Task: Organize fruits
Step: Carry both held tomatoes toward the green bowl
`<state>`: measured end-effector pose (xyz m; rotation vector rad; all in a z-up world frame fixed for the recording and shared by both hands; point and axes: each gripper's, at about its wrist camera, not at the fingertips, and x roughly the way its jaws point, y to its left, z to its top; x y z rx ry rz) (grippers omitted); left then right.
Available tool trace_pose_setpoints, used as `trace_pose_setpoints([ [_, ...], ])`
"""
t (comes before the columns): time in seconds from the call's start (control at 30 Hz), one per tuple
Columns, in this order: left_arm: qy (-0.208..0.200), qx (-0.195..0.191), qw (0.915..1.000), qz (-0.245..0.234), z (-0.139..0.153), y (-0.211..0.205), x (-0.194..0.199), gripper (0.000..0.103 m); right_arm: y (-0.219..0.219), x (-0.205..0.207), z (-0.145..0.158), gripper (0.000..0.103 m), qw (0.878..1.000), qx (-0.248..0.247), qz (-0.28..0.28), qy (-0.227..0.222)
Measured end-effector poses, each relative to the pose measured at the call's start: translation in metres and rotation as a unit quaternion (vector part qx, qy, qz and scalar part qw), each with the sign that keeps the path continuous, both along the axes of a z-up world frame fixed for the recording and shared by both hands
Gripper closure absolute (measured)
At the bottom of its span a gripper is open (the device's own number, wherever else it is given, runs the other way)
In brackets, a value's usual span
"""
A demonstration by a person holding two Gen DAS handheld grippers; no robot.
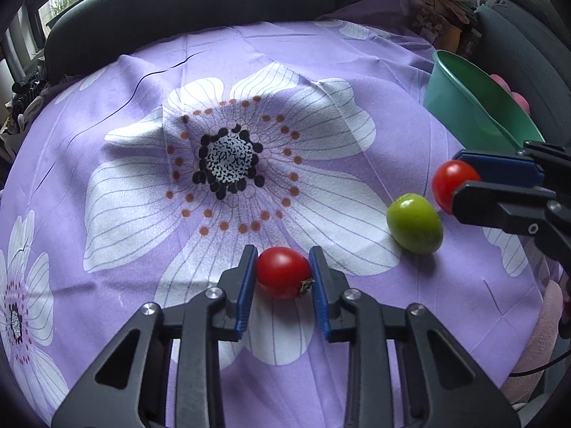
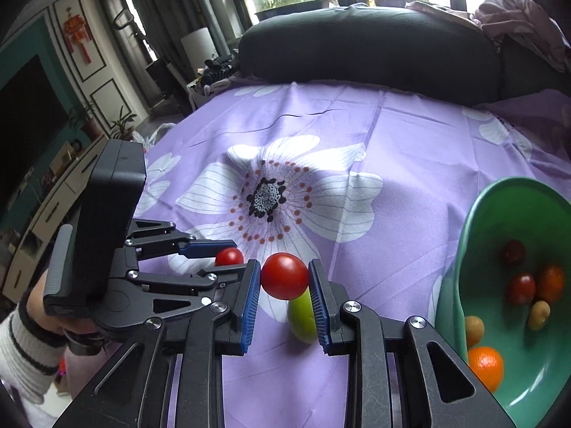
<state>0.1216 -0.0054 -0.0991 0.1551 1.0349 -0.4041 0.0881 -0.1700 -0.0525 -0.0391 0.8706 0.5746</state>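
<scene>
My left gripper (image 1: 283,264) is shut on a red cherry tomato (image 1: 283,273) low over the purple flowered cloth (image 1: 321,53); it also shows in the right wrist view (image 2: 214,255) with its tomato (image 2: 229,256). My right gripper (image 2: 284,278) is shut on a second red tomato (image 2: 284,275), held above the cloth; in the left wrist view it (image 1: 458,178) enters from the right with that tomato (image 1: 449,183). A green oval fruit (image 1: 414,223) lies on the cloth just below and beside the right gripper (image 2: 301,319). A green bowl (image 2: 464,249) at the right holds several small fruits.
The bowl (image 1: 460,107) stands tilted at the cloth's right edge. A dark cushion (image 2: 367,53) borders the far side of the cloth. The person's sleeved left hand (image 2: 32,324) holds the left gripper at the lower left.
</scene>
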Motion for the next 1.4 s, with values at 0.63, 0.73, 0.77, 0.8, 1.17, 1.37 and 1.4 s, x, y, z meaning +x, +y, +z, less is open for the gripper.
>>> trace_pose_setpoints([
  [0.63, 0.005, -0.061, 0.9981, 0.005, 0.025, -0.004, -0.034, 0.074, -0.043, -0.056, -0.011, 0.074, 0.997, 0.041, -0.057, 0.019],
  [0.73, 0.004, -0.076, 0.9971, 0.001, 0.031, -0.007, -0.042, 0.074, -0.045, -0.061, -0.009, 0.074, 0.997, 0.042, -0.058, 0.016],
  [0.77, 0.004, -0.080, 0.9968, 0.000, 0.032, -0.008, -0.044, 0.074, -0.046, -0.062, -0.008, 0.074, 0.997, 0.043, -0.058, 0.014],
  [0.8, 0.003, -0.082, 0.9966, -0.001, 0.034, -0.010, -0.047, 0.074, -0.046, -0.064, -0.007, 0.074, 0.997, 0.044, -0.059, 0.012],
  [1.17, -0.007, -0.096, 0.9954, -0.005, 0.049, -0.017, -0.072, 0.074, -0.055, -0.080, 0.007, 0.074, 0.996, 0.057, -0.063, -0.013],
  [1.37, -0.009, -0.100, 0.9949, 0.006, 0.055, -0.013, -0.073, 0.074, -0.059, -0.083, 0.012, 0.074, 0.996, 0.059, -0.064, -0.023],
  [1.4, -0.011, -0.100, 0.9949, 0.008, 0.056, -0.013, -0.073, 0.074, -0.059, -0.083, 0.013, 0.074, 0.996, 0.058, -0.063, -0.025],
])
